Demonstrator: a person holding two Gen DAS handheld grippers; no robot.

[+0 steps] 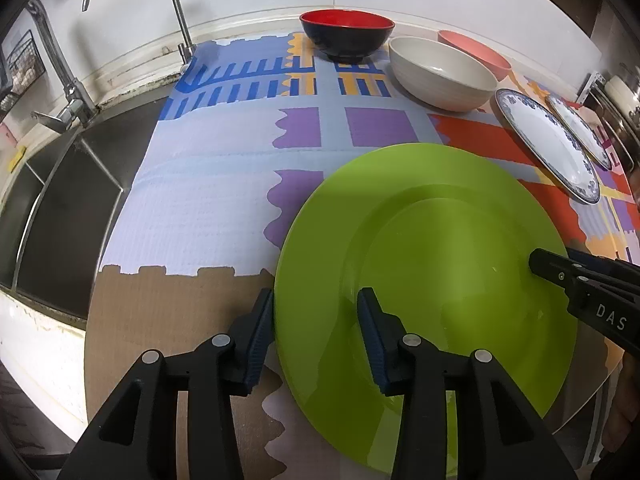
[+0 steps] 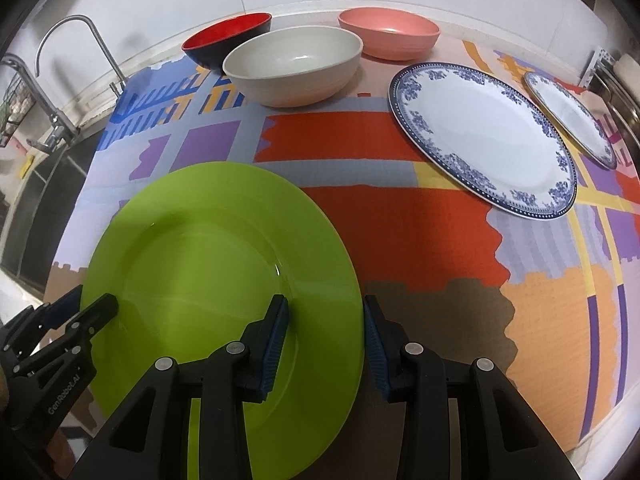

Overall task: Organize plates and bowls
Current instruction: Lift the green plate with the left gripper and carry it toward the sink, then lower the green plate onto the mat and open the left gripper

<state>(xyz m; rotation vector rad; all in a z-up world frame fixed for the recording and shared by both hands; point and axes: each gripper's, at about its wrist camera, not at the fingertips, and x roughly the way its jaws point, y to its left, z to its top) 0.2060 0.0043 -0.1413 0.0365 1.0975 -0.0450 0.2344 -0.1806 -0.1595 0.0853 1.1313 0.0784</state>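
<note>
Straddling opposite edges of a green plate (image 1: 424, 280) are two hand-held grippers. The left gripper (image 1: 316, 332) has its jaws parted around the plate's left rim, one finger outside and one over the plate, pads not visibly pressing. The right gripper (image 2: 326, 340) straddles the right rim the same way. The plate lies near, on a colourful patterned mat (image 2: 400, 216). Far behind sit a red-and-black bowl (image 2: 228, 38), a white bowl (image 2: 292, 68) and a pink bowl (image 2: 388, 36); two blue-patterned plates (image 2: 480, 136) lie right. A sink (image 1: 60, 208) is left.
</note>
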